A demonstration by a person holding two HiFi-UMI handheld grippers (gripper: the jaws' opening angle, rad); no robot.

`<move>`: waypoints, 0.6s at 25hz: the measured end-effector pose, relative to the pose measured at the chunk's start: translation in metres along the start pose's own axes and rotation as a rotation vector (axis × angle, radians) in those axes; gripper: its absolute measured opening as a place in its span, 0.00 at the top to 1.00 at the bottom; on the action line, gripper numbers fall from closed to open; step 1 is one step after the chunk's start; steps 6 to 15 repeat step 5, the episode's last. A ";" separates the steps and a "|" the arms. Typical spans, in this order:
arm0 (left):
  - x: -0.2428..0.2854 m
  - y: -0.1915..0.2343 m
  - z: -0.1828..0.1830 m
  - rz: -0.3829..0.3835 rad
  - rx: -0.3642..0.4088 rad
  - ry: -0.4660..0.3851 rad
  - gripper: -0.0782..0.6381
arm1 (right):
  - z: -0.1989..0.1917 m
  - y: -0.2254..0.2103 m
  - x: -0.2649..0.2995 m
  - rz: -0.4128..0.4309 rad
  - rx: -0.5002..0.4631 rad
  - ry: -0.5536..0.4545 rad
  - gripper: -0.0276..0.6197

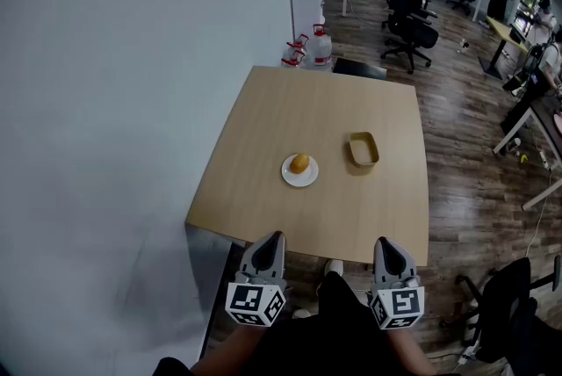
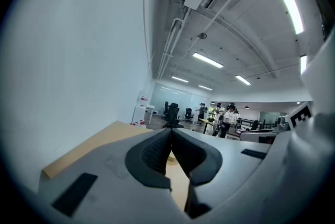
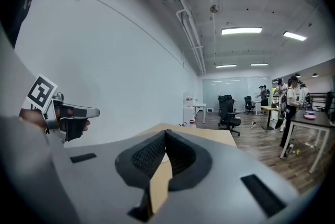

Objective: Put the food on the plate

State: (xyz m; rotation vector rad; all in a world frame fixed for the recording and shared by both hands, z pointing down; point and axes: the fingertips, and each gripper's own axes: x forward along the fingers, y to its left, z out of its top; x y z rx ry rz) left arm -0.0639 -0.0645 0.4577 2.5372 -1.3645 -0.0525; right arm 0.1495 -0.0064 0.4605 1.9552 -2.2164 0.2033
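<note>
Food [image 1: 299,162] sits on plate [image 1: 288,177], mid-bench [image 1: 263,124] — well ahead of my left tool [image 1: 277,236] and right tool [image 1: 384,242], both pressed together, empty.

No legible text, brand or number anywhere.
- Left cube [image 1: 255,302] on left gripper [image 1: 276,236], right cube [image 1: 397,307] on right gripper [image 1: 384,241]: black-and-white square code patterns only, no letters or digits.
- Water jugs [image 1: 321,47] on floor beyond table [image 1: 263,115]: red-and-white labels, print too small to read.
- White cabinet [image 1: 306,7] by wall: red-and-white label on item on top, unreadable.
- Far office area: no sign or poster legible in any view.
</note>
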 end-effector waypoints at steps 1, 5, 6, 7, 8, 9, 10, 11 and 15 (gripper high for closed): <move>0.001 0.000 -0.001 -0.001 -0.003 0.000 0.87 | -0.001 -0.001 0.001 -0.002 0.000 0.002 0.86; 0.008 -0.005 -0.004 -0.009 -0.011 0.001 0.87 | 0.000 -0.007 0.003 -0.008 -0.008 0.001 0.86; 0.008 -0.005 -0.004 -0.009 -0.011 0.001 0.87 | 0.000 -0.007 0.003 -0.008 -0.008 0.001 0.86; 0.008 -0.005 -0.004 -0.009 -0.011 0.001 0.87 | 0.000 -0.007 0.003 -0.008 -0.008 0.001 0.86; 0.008 -0.005 -0.004 -0.009 -0.011 0.001 0.87 | 0.000 -0.007 0.003 -0.008 -0.008 0.001 0.86; 0.008 -0.005 -0.004 -0.009 -0.011 0.001 0.87 | 0.000 -0.007 0.003 -0.008 -0.008 0.001 0.86; 0.008 -0.005 -0.004 -0.009 -0.011 0.001 0.87 | 0.000 -0.007 0.003 -0.008 -0.008 0.001 0.86; 0.008 -0.005 -0.004 -0.009 -0.011 0.001 0.87 | 0.000 -0.007 0.003 -0.008 -0.008 0.001 0.86; 0.008 -0.005 -0.004 -0.009 -0.011 0.001 0.87 | 0.000 -0.007 0.003 -0.008 -0.008 0.001 0.86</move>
